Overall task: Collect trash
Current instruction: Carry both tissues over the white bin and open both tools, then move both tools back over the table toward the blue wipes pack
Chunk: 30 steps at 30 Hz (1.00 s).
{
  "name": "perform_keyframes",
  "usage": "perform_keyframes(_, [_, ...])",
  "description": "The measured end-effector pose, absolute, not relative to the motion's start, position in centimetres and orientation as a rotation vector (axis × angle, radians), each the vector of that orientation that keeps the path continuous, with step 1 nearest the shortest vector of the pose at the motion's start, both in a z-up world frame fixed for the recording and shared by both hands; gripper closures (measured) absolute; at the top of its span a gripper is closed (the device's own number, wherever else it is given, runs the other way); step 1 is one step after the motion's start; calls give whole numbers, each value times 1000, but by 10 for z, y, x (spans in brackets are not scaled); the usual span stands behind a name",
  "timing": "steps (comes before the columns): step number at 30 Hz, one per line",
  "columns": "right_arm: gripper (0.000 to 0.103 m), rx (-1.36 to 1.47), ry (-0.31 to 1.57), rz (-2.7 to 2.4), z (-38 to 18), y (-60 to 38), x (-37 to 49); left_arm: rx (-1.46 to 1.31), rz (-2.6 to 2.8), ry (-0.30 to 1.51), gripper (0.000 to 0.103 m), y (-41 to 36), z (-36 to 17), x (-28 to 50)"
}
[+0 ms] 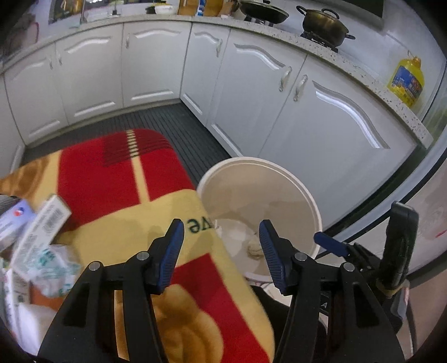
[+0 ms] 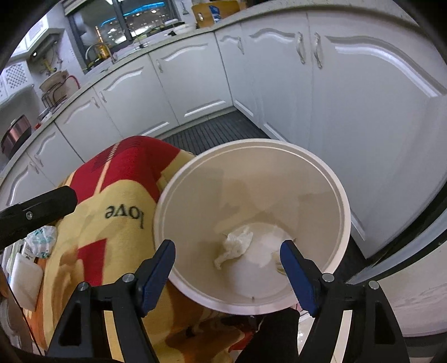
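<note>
- In the left wrist view, the left hand-held gripper (image 1: 221,248) fills the lower centre of the frame; its blue-padded jaws stand spread with nothing between them.
- Beneath it lies a red and yellow blanket (image 1: 117,178) bearing the word "love", spread over a raised surface in the lower left.
- At the far left edge of that view, trash sits on the blanket: a long white box (image 1: 42,223) printed with a barcode, and a crumpled white-and-green wrapper (image 1: 56,265) just below it.
- A white bucket (image 1: 307,195) stands just beside the blanket's right edge, at centre right, with pale scraps at its bottom.
- In the right wrist view, the right hand-held gripper (image 2: 227,268) is at the lower centre, directly over the white bucket (image 2: 342,201); its jaws are spread wide and empty.
- A crumpled white tissue (image 2: 234,245) lies on the bottom of the bucket, seen between the two blue pads, well below them.
- White kitchen cabinets (image 2: 279,69) curve across the upper part of both views, above a dark ribbed floor mat (image 2: 212,131).
- A dark pot (image 1: 324,25) and a yellow oil bottle (image 1: 406,81) sit on the desk at the upper right of the left wrist view.
</note>
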State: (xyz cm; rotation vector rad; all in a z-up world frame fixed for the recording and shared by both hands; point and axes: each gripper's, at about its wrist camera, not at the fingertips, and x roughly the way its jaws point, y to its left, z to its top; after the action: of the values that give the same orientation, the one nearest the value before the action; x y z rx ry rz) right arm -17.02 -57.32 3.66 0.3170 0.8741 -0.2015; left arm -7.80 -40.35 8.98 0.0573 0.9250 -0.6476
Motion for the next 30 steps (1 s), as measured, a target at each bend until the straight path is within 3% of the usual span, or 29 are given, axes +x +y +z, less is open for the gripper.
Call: perform_keyframes(30, [19,166,837,2,84,-432,-170,9,-478,797,48,-252,129,-143])
